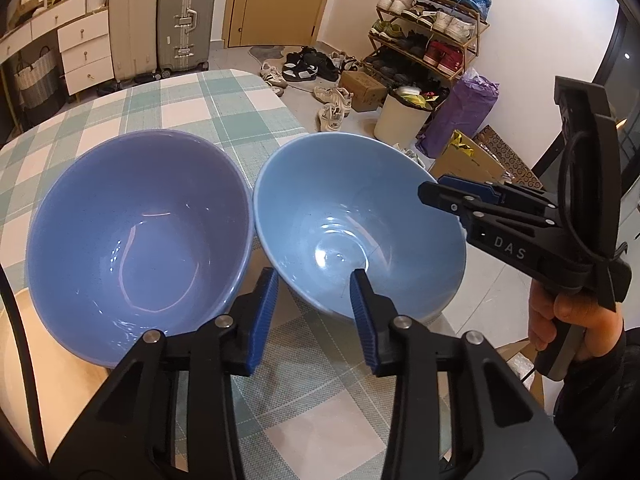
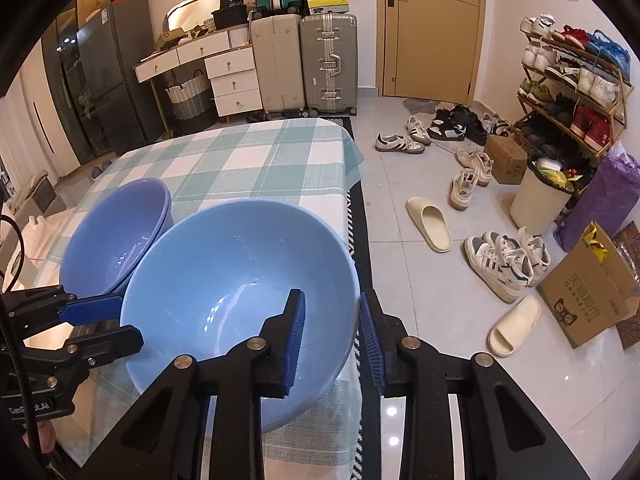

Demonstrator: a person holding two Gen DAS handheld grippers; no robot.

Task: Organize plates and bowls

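Two bowls stand side by side on the checked tablecloth (image 1: pixel 208 100). The lavender-blue bowl (image 1: pixel 136 236) is on the left; it also shows in the right wrist view (image 2: pixel 116 236). The light blue bowl (image 1: pixel 356 228) is on the right, at the table's edge, and fills the right wrist view (image 2: pixel 236 280). My left gripper (image 1: pixel 314 316) is open, its fingers straddling the light blue bowl's near-left rim. My right gripper (image 2: pixel 332 336) is open, one finger inside and one outside the same bowl's right rim. It also shows in the left wrist view (image 1: pixel 452 196).
The table's right edge drops to a tiled floor with scattered shoes (image 2: pixel 504 260) and slippers (image 2: pixel 430 222). A white bin (image 2: pixel 540 196), cardboard boxes (image 2: pixel 588 292) and a shoe rack (image 2: pixel 576 80) stand at the right. Suitcases (image 2: pixel 304 60) and drawers (image 2: pixel 232 76) stand beyond the table.
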